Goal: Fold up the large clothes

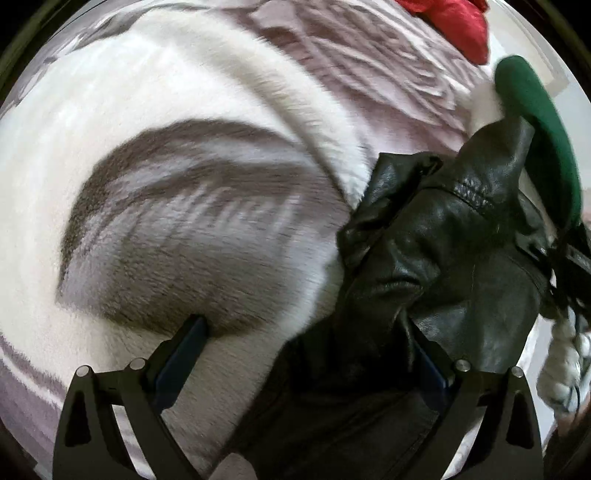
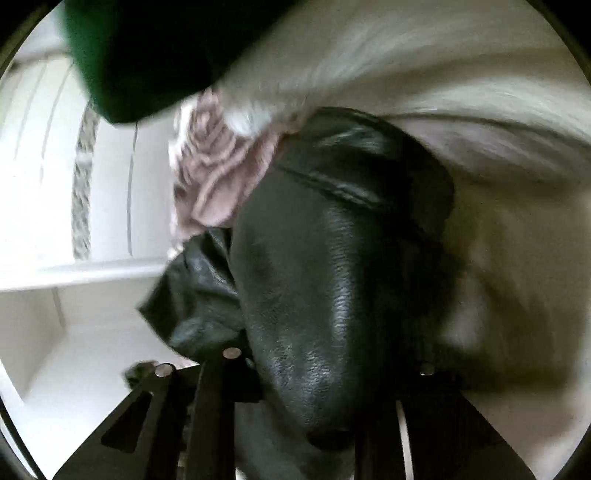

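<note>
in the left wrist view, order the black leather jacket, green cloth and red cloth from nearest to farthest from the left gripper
1. Black leather jacket: draped between the fingers of the left gripper, running up to the right.
2. Green cloth: past the jacket, at the right edge.
3. Red cloth: farthest, at the top right on the blanket.

Both black grippers (image 1: 306, 354) (image 2: 328, 373) carry silver pins; green sleeve (image 1: 535, 140).

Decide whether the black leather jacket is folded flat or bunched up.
Bunched up: the leather jacket shows creases and lumps on the blanket, with no flat layers.
</note>
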`<action>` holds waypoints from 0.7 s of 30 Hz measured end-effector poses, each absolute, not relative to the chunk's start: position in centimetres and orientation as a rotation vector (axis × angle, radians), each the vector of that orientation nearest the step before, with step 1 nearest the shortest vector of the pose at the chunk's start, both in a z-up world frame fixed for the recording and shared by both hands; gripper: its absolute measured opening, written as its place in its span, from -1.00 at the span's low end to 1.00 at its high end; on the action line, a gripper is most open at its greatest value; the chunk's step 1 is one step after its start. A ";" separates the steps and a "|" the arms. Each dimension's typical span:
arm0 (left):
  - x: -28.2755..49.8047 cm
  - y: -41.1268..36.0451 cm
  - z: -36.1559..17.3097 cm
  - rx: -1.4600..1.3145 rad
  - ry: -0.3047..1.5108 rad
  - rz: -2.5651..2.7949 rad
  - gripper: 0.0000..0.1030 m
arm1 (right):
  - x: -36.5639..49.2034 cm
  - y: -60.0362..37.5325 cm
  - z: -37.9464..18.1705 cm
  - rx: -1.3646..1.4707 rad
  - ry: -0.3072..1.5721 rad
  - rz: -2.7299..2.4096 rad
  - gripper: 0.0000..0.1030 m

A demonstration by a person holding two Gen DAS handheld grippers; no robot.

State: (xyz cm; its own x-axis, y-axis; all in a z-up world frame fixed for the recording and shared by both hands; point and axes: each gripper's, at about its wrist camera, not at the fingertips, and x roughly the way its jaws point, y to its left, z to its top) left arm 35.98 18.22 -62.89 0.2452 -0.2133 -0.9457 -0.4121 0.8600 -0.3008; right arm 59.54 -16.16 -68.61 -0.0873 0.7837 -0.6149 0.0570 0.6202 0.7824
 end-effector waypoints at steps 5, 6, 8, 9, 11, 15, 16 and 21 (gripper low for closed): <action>36.4 12.5 -60.7 -0.391 1.347 0.070 1.00 | 54.3 -24.8 -65.7 0.843 1.507 0.592 -0.50; 36.6 11.5 -61.1 -0.359 1.359 0.065 1.00 | 53.9 -25.8 -66.5 0.861 1.526 0.591 -0.34; 36.8 10.5 -62.4 -0.363 1.389 0.061 1.00 | 53.7 -26.9 -70.0 0.899 1.593 0.621 0.10; 36.9 10.4 -62.9 -0.385 1.393 0.062 1.00 | 53.9 -26.8 -71.3 0.902 1.607 0.647 0.13; 37.0 11.0 -63.6 -0.437 1.399 0.060 1.00 | 54.3 -25.1 -74.7 0.927 1.659 0.766 0.21; 36.4 11.7 -64.0 -0.458 1.396 0.048 1.00 | 54.3 -21.6 -75.9 0.892 1.648 0.915 0.26; 36.3 11.9 -64.1 -0.459 1.394 0.049 1.00 | 54.3 -21.4 -75.8 0.907 1.639 0.917 0.26; 35.8 12.8 -64.6 -0.483 1.406 0.051 1.00 | 52.6 -20.1 -70.6 0.768 1.533 0.975 -0.50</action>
State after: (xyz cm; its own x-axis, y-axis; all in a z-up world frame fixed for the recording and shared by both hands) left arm 35.81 12.84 -64.59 0.1795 -0.2474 -0.9521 -0.3156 0.9022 -0.2939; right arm 52.56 -20.06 -70.58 -0.1802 0.8757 -0.4479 -0.0341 0.4496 0.8926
